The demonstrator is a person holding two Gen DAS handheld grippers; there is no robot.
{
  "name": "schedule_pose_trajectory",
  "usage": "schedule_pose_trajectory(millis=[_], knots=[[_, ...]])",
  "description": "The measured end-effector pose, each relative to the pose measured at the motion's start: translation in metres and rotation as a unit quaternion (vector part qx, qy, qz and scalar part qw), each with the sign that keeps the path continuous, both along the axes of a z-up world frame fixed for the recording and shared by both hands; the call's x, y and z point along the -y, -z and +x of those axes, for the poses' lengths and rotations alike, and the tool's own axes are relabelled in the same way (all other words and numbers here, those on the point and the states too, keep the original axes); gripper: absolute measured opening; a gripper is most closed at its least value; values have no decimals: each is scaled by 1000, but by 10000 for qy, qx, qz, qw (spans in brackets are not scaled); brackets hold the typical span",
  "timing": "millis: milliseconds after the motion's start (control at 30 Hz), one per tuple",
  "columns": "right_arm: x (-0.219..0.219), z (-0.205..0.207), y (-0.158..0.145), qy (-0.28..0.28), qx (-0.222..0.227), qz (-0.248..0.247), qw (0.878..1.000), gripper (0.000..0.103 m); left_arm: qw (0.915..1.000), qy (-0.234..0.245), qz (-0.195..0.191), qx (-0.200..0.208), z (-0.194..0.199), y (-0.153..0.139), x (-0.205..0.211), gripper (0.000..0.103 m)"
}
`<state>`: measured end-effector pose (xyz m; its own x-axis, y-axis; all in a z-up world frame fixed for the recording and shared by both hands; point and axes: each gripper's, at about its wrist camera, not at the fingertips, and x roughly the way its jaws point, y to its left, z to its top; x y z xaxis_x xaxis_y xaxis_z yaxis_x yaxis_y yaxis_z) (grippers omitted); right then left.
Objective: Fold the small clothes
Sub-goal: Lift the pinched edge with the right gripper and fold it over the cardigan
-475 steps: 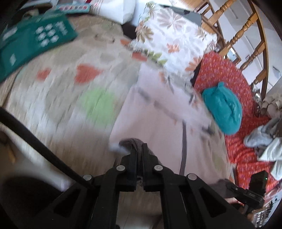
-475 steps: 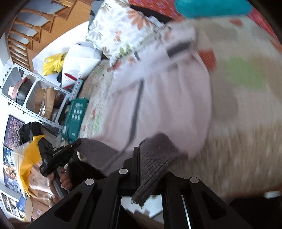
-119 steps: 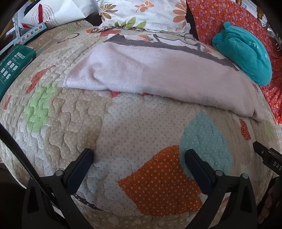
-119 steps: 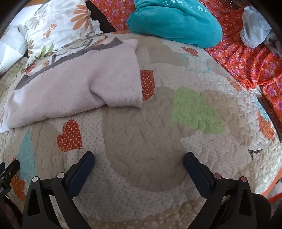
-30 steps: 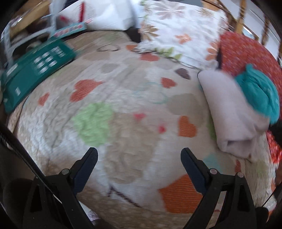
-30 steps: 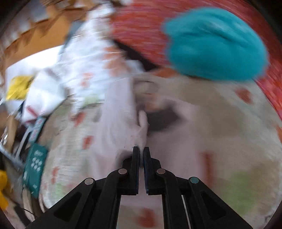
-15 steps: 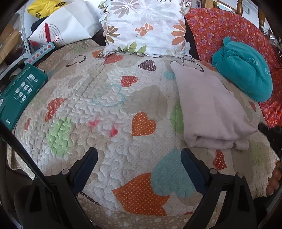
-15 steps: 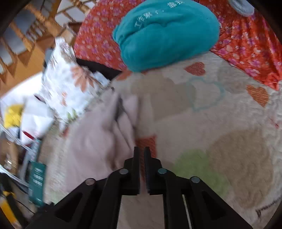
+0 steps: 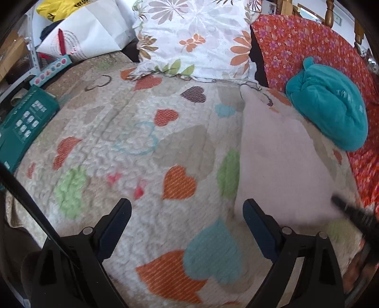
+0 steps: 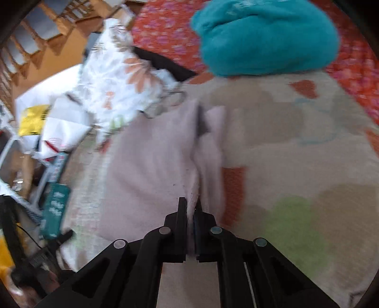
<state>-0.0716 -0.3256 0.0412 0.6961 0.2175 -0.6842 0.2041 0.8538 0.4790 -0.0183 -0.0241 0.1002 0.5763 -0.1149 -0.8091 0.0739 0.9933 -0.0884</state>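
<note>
Left gripper [image 9: 187, 210] fingers [image 9: 117, 219] spread wide, nothing between them, hovering over the heart-print quilt [image 9: 142, 147] on the bed, touching nothing. Right gripper [image 10: 191, 208] fingers [image 10: 182, 213] nearly together, just closed in, pinching an edge of the pale pink garment [image 10: 151, 165]; a thin strip of the fabric shows in the slit between them. The pink garment [image 9: 277, 161] is folded into a long bundle lying on the quilt's right part in the left wrist view, its far end near the floral pillow [image 9: 196, 38] and its side just beside the teal bundle [image 9: 329, 113], which lies on the red flowered cloth [image 9: 296, 45]. Right wrist view is motion blurred, so the exact fold edges are unclear. Counts: one pink garment, one teal bundle, one floral pillow, one green box [image 9: 21, 125] at the bed's left edge, one white bag [image 9: 90, 33] behind it with a yellow bag [image 9: 61, 7] on top. Dark blurred tip [image 9: 353, 213] at the right edge of the left wrist view, at the garment's near end.
</note>
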Motion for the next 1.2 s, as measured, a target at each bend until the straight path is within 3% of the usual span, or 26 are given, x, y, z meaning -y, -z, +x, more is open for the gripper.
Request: schedule_pose_trajectory(millis=[67, 167, 233, 333, 433, 533, 633, 733, 767, 800, 867, 933, 967, 1067, 1100, 1133, 1200], knots=[[1, 3, 15, 90, -353, -132, 9992, 5, 9999, 61, -118, -27, 16, 1, 11, 94], [5, 15, 30, 11, -632, 163, 9979, 7, 9998, 176, -92, 11, 40, 9, 34, 94], [10, 14, 27, 48, -470, 245, 9986, 8, 9994, 312, 105, -125, 58, 24, 51, 94], [23, -3, 5, 516, 151, 155, 9984, 9, 9946, 477, 791, -481, 76, 59, 75, 94], [33, -7, -20, 804, 619, -80, 9948, 12, 9935, 577, 944, -264, 71, 71, 81, 95], [27, 25, -28, 312, 634, 244, 9972, 12, 9933, 622, 967, -88, 65, 71, 82, 95], [6, 76, -23, -449, 532, 629, 9956, 12, 9945, 670, 793, -160, 67, 68, 76, 95], [-9, 126, 3, -899, 66, 941, 9915, 12, 9963, 702, 412, -279, 62, 57, 62, 94], [-5, 134, 14, -717, -120, 797, 9942, 2, 9966, 714, 312, -262, 59, 53, 55, 94], [3, 139, 25, -414, -223, 519, 9975, 0, 9968, 728, 249, -205, 54, 48, 48, 94], [17, 139, 31, -68, -118, 284, 9995, 0, 9971, 701, 289, -17, 46, 41, 32, 94], [25, 129, 18, 435, -171, -99, 9989, 0, 9976, 579, 361, 154, 44, 38, 16, 94], [24, 120, 5, 556, -21, -212, 9982, 8, 9978, 507, 359, 214, 45, 38, 9, 94], [8, 114, -22, 66, 374, 81, 9992, 9, 9986, 202, 277, 394, 50, 45, -13, 94], [-7, 119, -30, -362, 447, 312, 9979, 9, 9986, 105, 270, 443, 51, 47, -18, 94], [-20, 123, -33, -727, 457, 508, 9950, 9, 9985, 10, 268, 478, 51, 51, -23, 94], [-51, 139, -27, -1670, 343, 1109, 9791, 19, 9984, -30, 205, 519, 52, 58, -30, 95]])
